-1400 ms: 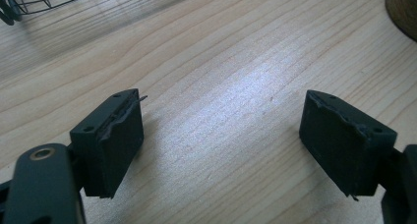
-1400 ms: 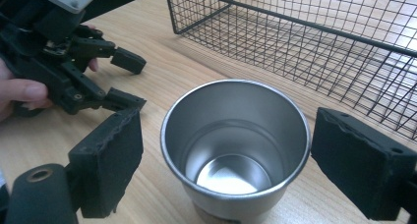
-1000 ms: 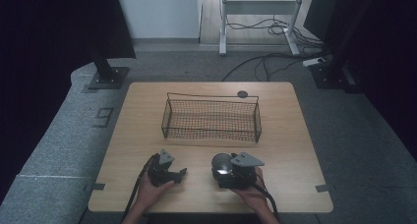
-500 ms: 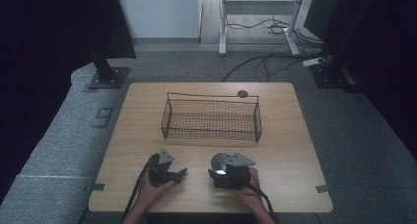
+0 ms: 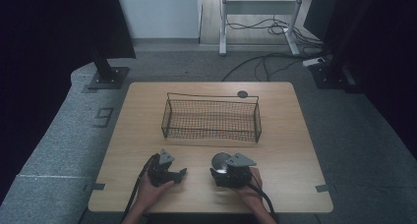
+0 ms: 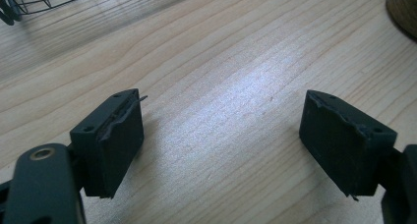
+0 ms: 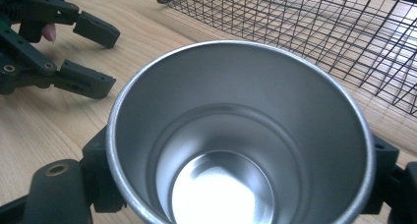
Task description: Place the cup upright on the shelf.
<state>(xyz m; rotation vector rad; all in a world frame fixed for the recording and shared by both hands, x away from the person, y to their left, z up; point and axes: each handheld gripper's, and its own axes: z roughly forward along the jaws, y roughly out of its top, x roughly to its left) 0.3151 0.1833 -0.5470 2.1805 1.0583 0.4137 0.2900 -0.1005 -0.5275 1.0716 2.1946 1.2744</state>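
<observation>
A shiny metal cup (image 7: pixel 236 135) sits between the jaws of my right gripper (image 7: pixel 241 170), which is shut on its sides; the cup's mouth faces the camera and it is empty. In the high view the cup (image 5: pixel 220 160) and the right gripper (image 5: pixel 219 169) are low over the table's near edge, right of centre. My left gripper (image 5: pixel 183 175) rests on the wood to their left, open, with nothing between its pads (image 6: pixel 118 140). From the right gripper view, the left gripper (image 7: pixel 105 57) lies at the upper left, jaws apart.
A black wire basket (image 5: pixel 211 118) stands empty in the middle of the wooden table (image 5: pixel 295 135); its mesh (image 7: pixel 305 32) is just beyond the cup. A small black disc (image 5: pixel 242 94) lies by the far edge. Cables and stand legs are on the floor behind.
My right gripper with the cup has shifted a little to the left and turned slightly. The left gripper has stayed where it was.
</observation>
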